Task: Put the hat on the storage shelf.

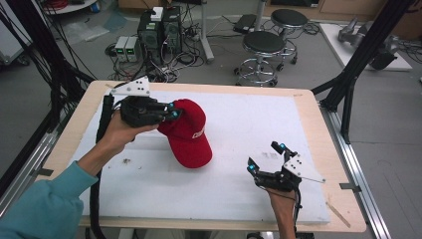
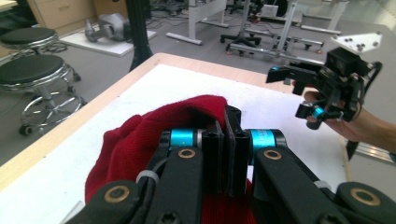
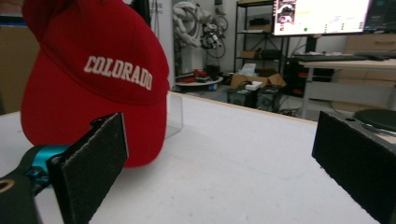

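White table (image 1: 239,199) in a lab, stools (image 1: 263,45) behind. Red cap (image 1: 191,134) left of centre, brim down on the table, crown raised. Left gripper (image 1: 172,110) clamped shut on the crown's rear edge, probably just fabric between the pads. Right gripper (image 1: 266,156) well apart to the right, jaws wide, holding nothing, facing the cap.

- Table (image 1: 318,112): light wooden rim, top covered by a white sheet (image 1: 259,124).
- Red cap (image 1: 191,134): brim resting on the white sheet, crown raised.
- Small dark speck (image 1: 126,161) on the sheet, near the left edge.
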The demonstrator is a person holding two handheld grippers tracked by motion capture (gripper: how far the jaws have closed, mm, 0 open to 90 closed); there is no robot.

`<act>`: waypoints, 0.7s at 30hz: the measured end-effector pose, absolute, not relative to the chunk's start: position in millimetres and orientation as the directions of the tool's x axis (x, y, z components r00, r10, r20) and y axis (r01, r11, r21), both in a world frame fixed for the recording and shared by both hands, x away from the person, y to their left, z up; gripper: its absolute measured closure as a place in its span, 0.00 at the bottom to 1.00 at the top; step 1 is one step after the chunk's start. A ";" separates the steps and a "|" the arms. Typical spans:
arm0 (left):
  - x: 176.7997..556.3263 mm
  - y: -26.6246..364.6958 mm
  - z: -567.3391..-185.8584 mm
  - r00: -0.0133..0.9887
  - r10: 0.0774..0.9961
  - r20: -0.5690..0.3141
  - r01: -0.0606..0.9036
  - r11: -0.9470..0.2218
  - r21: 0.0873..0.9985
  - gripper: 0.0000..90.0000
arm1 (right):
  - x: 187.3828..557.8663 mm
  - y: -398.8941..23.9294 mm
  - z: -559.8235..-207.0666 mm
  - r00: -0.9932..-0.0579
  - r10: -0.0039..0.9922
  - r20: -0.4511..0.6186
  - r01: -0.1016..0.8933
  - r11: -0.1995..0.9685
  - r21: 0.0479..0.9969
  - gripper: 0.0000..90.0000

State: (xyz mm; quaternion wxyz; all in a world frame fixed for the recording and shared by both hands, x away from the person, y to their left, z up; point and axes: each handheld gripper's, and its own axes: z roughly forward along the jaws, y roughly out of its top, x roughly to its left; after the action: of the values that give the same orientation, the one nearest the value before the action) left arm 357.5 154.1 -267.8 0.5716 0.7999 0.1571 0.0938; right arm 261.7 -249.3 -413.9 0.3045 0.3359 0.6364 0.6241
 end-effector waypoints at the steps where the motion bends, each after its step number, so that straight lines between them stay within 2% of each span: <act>1: 356.9 154.4 -268.2 0.935 0.353 -0.033 0.146 -0.300 0.943 0.97 | 262.6 -247.1 -409.8 -0.598 0.801 0.031 0.049 -0.002 0.999 0.03; 21: 344.3 159.2 -286.1 0.950 0.308 -0.047 0.148 -0.315 0.938 0.97 | 288.5 -200.2 -360.8 -0.748 0.664 -0.015 0.070 0.101 0.992 0.03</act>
State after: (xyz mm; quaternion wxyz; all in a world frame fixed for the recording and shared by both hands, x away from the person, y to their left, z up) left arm 344.3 159.2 -286.1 0.5681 0.8077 0.1412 0.0702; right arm 288.5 -200.2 -360.8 0.2404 0.2614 0.7020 0.6173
